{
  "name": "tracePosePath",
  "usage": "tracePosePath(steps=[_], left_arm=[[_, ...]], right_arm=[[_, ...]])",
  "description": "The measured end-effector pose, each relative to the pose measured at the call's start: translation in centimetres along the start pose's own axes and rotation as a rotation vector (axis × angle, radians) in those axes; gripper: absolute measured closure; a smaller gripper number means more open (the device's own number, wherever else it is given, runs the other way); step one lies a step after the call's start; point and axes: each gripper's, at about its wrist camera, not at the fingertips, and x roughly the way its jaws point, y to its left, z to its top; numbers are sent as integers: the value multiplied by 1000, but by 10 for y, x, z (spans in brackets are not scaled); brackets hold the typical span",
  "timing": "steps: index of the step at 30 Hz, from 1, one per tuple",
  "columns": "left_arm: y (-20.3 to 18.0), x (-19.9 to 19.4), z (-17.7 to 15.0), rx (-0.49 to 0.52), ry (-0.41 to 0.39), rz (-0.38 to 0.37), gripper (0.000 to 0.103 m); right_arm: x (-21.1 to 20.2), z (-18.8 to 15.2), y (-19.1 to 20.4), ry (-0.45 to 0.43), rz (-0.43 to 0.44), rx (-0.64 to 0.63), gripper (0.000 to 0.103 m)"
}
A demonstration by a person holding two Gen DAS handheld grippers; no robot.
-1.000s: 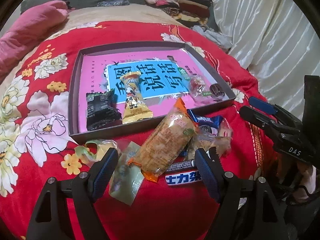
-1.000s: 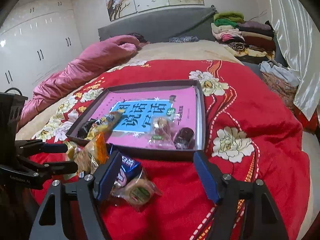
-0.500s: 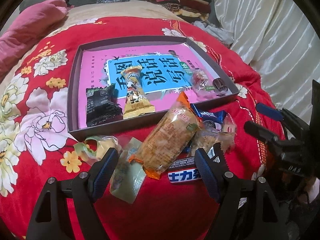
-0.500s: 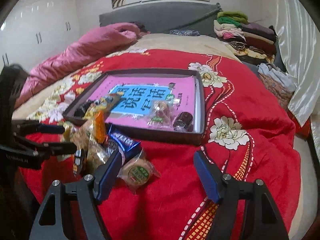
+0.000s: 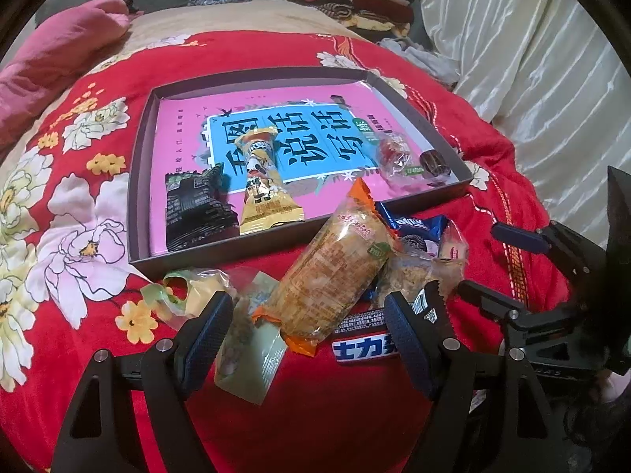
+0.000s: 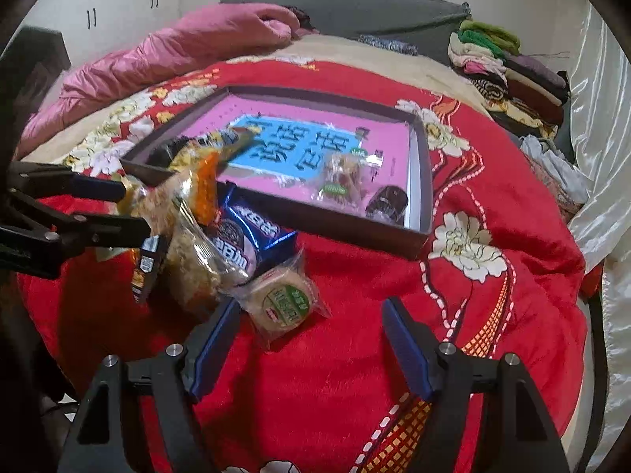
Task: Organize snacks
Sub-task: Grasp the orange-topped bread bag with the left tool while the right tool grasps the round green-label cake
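A: Left gripper (image 5: pixel 307 331) has crept in since a second ago, and the long orange-ended cake pack (image 5: pixel 339 272) now sits right between its fingers. Jaws wide apart, nothing clamped.

B: And the right gripper (image 6: pixel 311 339) has dropped toward the near side of the pile. A second ago it stood higher, with the tray well ahead. Now the round green-label cake (image 6: pixel 282 301) lies just past its left finger. Jaws spread here too, holding nothing.

A: Meaning for the task? My read is two pickups are being lined up, neither begun. Nothing has gone into the tray (image 5: pixel 138 181) in that second.

B: Count it off.

A: In the tray, four: a black packet (image 5: pixel 195 209) near-left, a yellow packet (image 5: pixel 264 185) beside it, a clear candy bag (image 5: pixel 398 161) and a dark round sweet (image 5: pixel 434 163) at the right (all resting on the pink printed sheet lining the tray).

B: Outside, on the red blanket (image 5: pixel 335 414), near the tray's near wall?

A: I make it seven: the long cake pack, a pale green sachet (image 5: pixel 248 351), a green-and-yellow wrapper (image 5: pixel 189 291) to the left, the blue cookie pack (image 6: pixel 244 240), a crumbly clear-wrapped cake (image 6: pixel 197 264), a bar with white lettering (image 5: pixel 363 347) partly buried, and the round cake.

B: Overlapping heap, so that count could be off by one.
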Motion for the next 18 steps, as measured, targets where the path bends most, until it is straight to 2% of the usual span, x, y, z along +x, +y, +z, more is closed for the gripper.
tracePosePath(steps=[7, 14, 17, 18], left_arm=[[-4, 7, 4, 26, 4, 8, 23], [-8, 15, 6, 55, 13, 14, 23], [-7, 17, 8, 53, 11, 14, 23], [-7, 18, 8, 53, 9, 14, 24]], right_arm=[[14, 1, 6, 32, -22, -55, 29], [24, 6, 2, 31, 14, -48, 29], [29, 7, -3, 40, 66, -24, 38], [30, 8, -3, 42, 85, -17, 44]])
